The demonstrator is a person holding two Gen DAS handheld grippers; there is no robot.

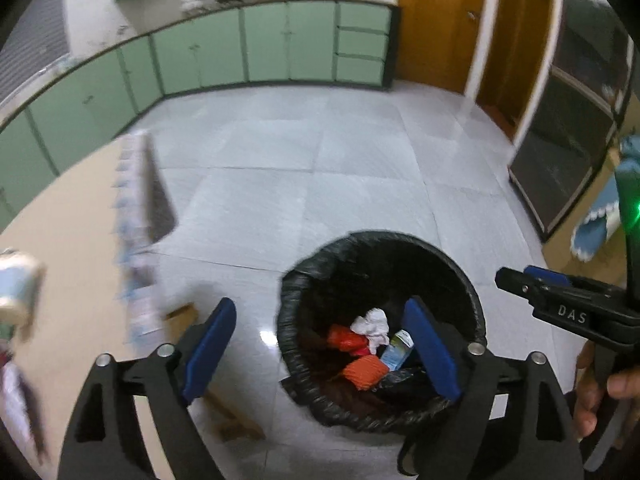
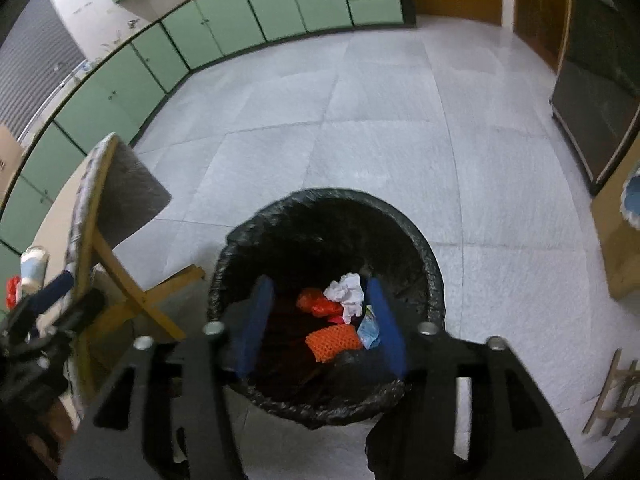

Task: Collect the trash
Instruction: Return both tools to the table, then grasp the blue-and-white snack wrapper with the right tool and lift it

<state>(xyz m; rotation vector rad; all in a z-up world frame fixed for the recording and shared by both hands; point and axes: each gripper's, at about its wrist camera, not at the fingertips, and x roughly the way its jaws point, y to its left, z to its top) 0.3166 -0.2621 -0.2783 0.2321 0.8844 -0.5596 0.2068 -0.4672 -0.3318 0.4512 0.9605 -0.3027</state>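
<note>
My left tongs (image 1: 320,344) stood wide open with nothing between the blue pads, and my right tongs (image 2: 320,324) were parted too, also empty. Directly beneath both sat the round bin lined with a black plastic bag (image 2: 434,280), which I judged was why I held them pointing steeply down over its mouth. Inside lay the trash: a crumpled white tissue (image 2: 346,294), orange netted wrappers (image 2: 334,340) and a small pale blue carton (image 1: 396,350). To the left of the tongs stood a light wooden table (image 1: 80,240) on crossed legs, still carrying a white cup (image 2: 32,266). Beyond spread the grey tiled floor (image 2: 380,140), green cabinets (image 1: 240,48) and a brown wooden door (image 1: 440,20).
</note>
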